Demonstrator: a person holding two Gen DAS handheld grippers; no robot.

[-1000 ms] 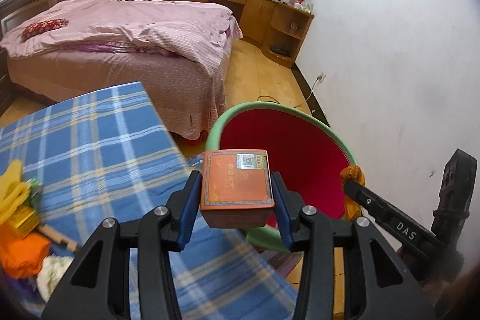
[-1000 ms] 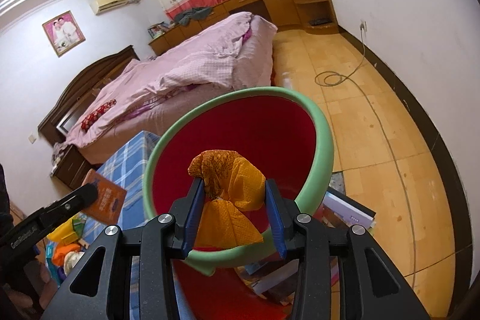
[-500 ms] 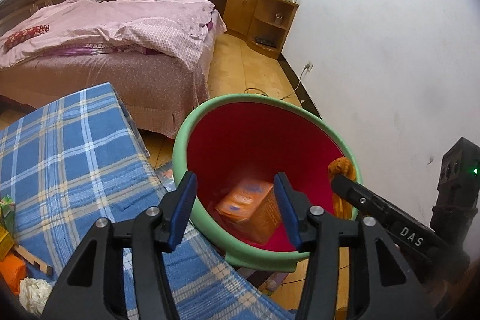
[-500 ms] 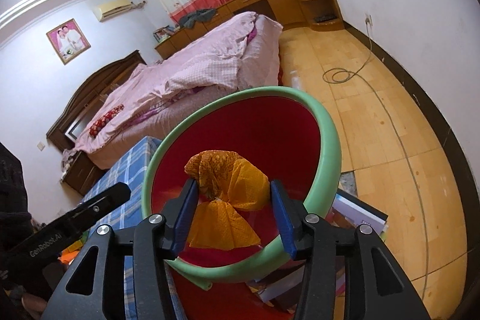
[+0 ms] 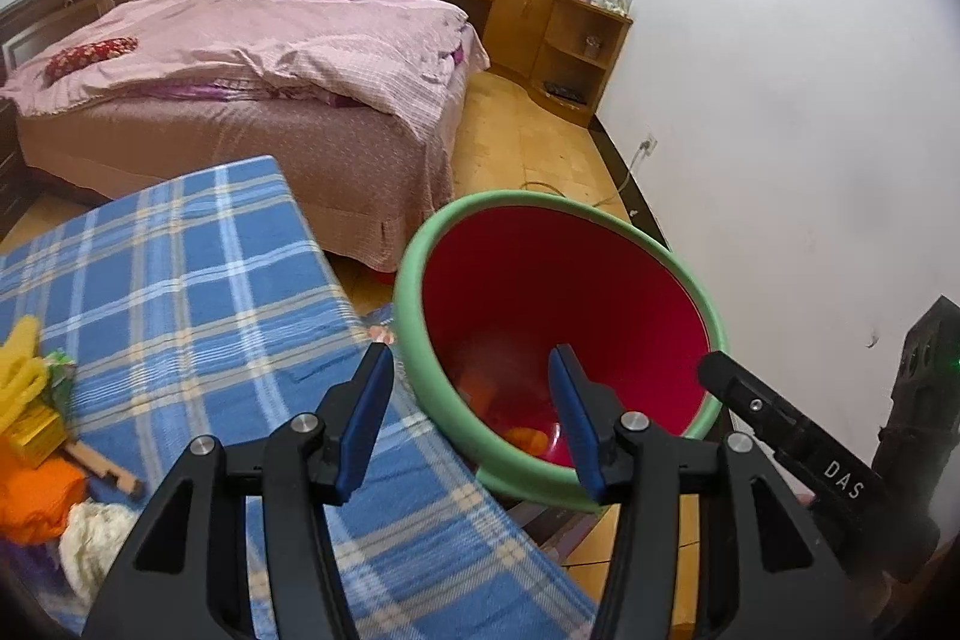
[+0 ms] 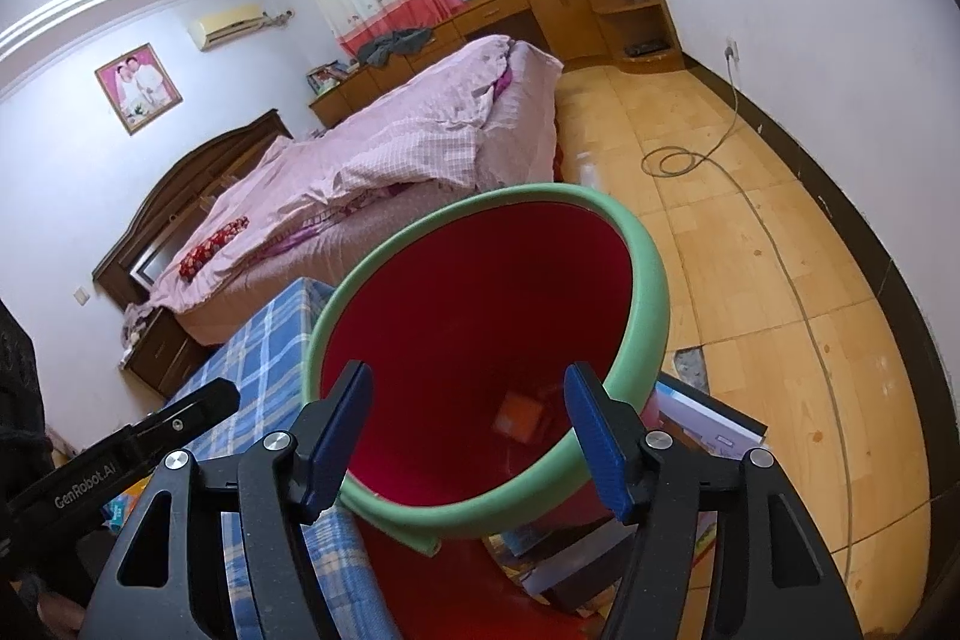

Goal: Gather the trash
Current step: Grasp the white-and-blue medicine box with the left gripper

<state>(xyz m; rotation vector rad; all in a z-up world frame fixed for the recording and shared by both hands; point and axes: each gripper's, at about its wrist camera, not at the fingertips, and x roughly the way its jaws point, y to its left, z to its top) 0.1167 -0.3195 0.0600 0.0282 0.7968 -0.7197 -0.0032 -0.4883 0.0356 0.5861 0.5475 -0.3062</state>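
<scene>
A red bin with a green rim (image 5: 420,274) stands on the floor beside the blue plaid table (image 5: 180,292); it also shows in the right wrist view (image 6: 651,280). My left gripper (image 5: 471,415) is open and empty over the bin's near rim. My right gripper (image 6: 465,433) is open and empty above the bin mouth. An orange box (image 6: 519,415) lies blurred at the bin's bottom, and orange trash (image 5: 525,437) shows there in the left wrist view. More trash lies on the table's left: yellow wrapper (image 5: 21,370), orange bag (image 5: 33,499), white wad (image 5: 90,538).
A bed with a pink quilt (image 5: 270,58) stands behind the table. Books (image 6: 708,427) lie on the floor under the bin. A cable (image 6: 678,157) coils on the wooden floor. A white wall (image 5: 780,100) runs along the right.
My left gripper opened and dropped the orange box into the bin. My right gripper then opened and let the orange-yellow wrapper fall in. Both are now empty.
</scene>
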